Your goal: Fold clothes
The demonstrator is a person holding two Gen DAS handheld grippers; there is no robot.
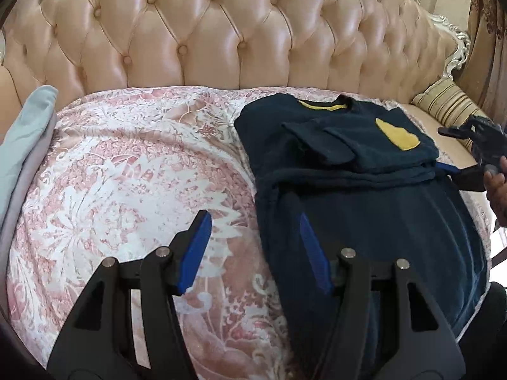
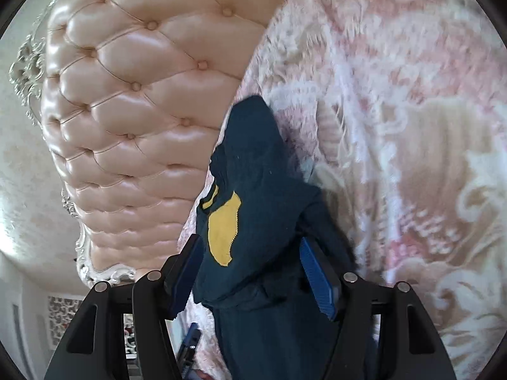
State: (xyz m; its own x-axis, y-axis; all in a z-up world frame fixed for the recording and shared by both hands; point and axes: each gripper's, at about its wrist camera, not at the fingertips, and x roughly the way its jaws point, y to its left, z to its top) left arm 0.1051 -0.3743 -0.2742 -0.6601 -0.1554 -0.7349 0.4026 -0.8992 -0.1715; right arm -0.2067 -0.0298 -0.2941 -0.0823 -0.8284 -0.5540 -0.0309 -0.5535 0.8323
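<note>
Right now the left gripper (image 1: 253, 250) hangs with its jaws apart and empty, over the near left edge of the navy shirt (image 1: 364, 215). The shirt lies on the right side of the pink flowered bedspread (image 1: 126, 174), sleeves already tucked in. Farther off, the right gripper (image 2: 253, 272) sits at the shirt's right edge, jaws apart around the cloth, not squeezing. Next, I think, both must pinch an edge and fold the shirt in half, toward the tufted headboard (image 1: 221, 31).

No readable text or labels anywhere.
</note>
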